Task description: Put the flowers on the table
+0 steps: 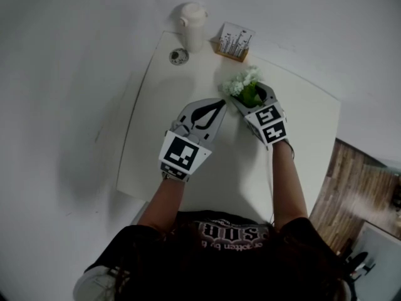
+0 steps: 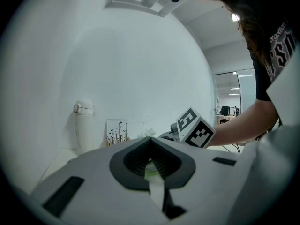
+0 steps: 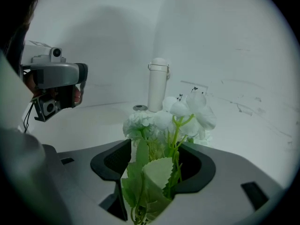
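Note:
A bunch of white flowers (image 1: 241,85) with green leaves sits between the jaws of my right gripper (image 1: 250,95) over the far middle of the white table (image 1: 238,168). In the right gripper view the stems and leaves (image 3: 161,172) stand in a wide gap, and the pads do not press on them; that gripper (image 3: 154,161) is open. My left gripper (image 1: 220,105) hovers just left of the flowers, its jaws together in a point. In the left gripper view a thin slit remains between its pads (image 2: 151,149), with a pale green sliver in it that I cannot identify.
A white flask (image 1: 193,25) stands at the table's far corner, with a small round lid (image 1: 178,56) beside it. A wooden card holder (image 1: 235,41) stands to its right. The table's right edge drops to a wood floor (image 1: 357,193).

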`<state>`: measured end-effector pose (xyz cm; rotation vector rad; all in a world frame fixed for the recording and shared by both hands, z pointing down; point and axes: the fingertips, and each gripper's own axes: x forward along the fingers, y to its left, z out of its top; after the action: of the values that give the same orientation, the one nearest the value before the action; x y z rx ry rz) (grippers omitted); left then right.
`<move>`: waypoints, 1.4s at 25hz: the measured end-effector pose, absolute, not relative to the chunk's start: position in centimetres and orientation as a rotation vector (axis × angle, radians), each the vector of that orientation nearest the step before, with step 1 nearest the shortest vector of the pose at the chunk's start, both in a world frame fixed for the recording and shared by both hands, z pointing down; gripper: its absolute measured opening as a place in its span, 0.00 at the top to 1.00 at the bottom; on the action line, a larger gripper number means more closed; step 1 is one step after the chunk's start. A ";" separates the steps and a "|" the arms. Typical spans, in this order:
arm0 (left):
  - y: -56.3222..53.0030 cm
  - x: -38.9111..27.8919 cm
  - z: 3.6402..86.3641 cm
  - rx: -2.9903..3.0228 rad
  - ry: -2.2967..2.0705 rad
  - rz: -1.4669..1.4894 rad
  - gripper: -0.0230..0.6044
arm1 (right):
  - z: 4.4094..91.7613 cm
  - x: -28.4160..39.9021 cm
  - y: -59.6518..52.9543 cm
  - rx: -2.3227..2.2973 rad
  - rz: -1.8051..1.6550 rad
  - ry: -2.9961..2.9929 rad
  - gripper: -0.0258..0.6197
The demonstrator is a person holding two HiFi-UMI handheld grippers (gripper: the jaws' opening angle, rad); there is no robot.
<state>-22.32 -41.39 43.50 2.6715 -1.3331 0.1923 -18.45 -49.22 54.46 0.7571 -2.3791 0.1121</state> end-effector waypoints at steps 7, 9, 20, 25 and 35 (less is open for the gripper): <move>-41.3 -22.3 42.9 2.683 -1.335 0.176 0.96 | 52.2 -18.6 -49.1 0.788 0.099 -2.407 0.50; -41.2 -22.2 42.7 2.691 -1.331 0.174 0.96 | 51.4 -18.7 -49.1 0.792 0.075 -2.410 0.50; -40.7 -21.6 41.3 2.718 -1.331 0.140 0.96 | 48.2 -17.2 -48.4 0.879 0.026 -2.435 0.50; -40.4 -21.1 40.3 2.742 -1.323 0.142 0.96 | 45.7 -16.5 -47.7 0.945 0.001 -2.485 0.50; -39.4 -21.9 38.6 2.763 -1.366 0.151 0.96 | 42.3 -15.5 -44.4 1.048 0.006 -2.587 0.55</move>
<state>-21.90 -39.39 38.64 2.7629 -1.3657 0.1514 -15.53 -44.40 42.31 1.0475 -2.5871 0.0059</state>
